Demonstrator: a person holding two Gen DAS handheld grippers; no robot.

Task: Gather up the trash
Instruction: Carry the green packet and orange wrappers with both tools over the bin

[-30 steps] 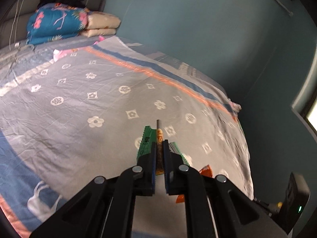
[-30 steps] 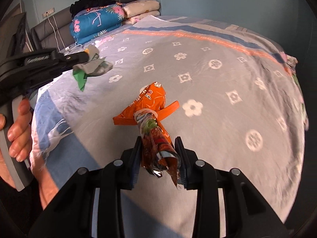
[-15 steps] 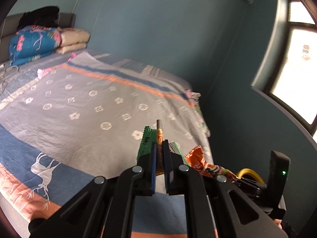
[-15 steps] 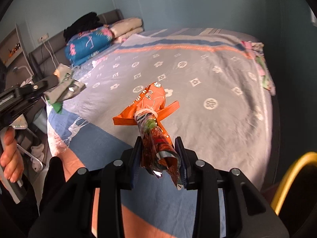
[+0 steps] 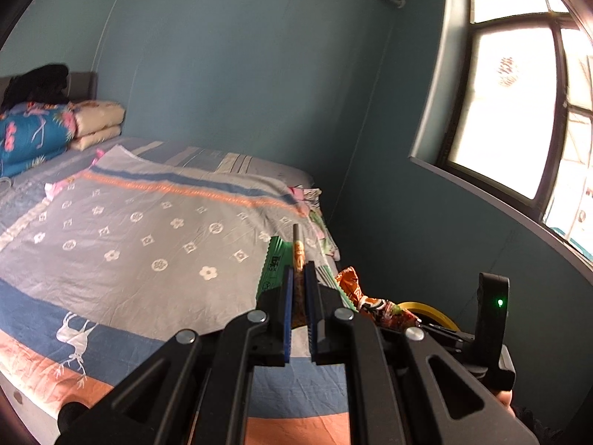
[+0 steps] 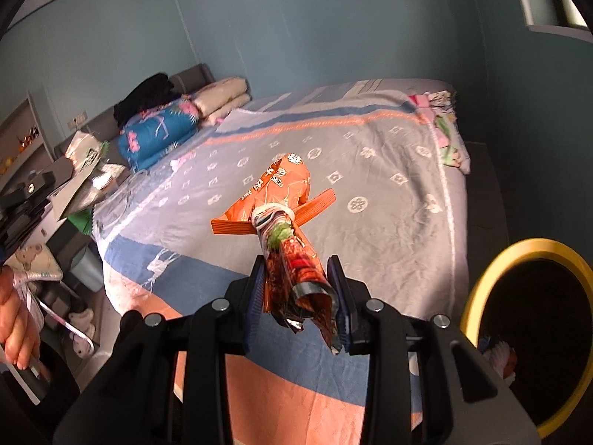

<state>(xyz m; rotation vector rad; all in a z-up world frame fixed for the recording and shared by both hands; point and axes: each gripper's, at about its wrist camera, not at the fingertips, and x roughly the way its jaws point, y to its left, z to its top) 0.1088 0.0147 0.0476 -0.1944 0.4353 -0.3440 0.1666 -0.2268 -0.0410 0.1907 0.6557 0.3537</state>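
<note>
- Left wrist view: left tool point(image 5: 299, 278) pinching nearly shut on a flattened green-and-white wrapper point(image 5: 276, 265), seen edge-on and poking up past the fingertips.
- Hovering above the near end of the bed point(image 5: 122, 244), over its grey flowered bedspread with orange and blue bands.
- Showing, just right of the fingers, the orange snack bag point(image 5: 365, 298) carried by the other tool, with the yellow rim of a bin point(image 5: 430, 309) peeking behind it.
- Catching a window point(image 5: 519, 111) glowing in the teal wall at the right, and folded quilts point(image 5: 48, 129) piled at the headboard far left.
- Right wrist view: right tool point(image 6: 299, 289) clamping narrowly on the crumpled orange snack bag point(image 6: 285, 200), its foil tail squeezed between the blue pads and its printed end sticking out forward.
- Hanging above the foot of the bed point(image 6: 333, 170), with the yellow-rimmed bin point(image 6: 526, 252) close at the lower right, dark inside with some scraps at the bottom.
- Glimpsing the left tool point(image 6: 79, 170) at the far left edge, gripping the same green-and-white wrapper point(image 6: 83, 152), and a hand point(image 6: 16, 328) on its handle below.
</note>
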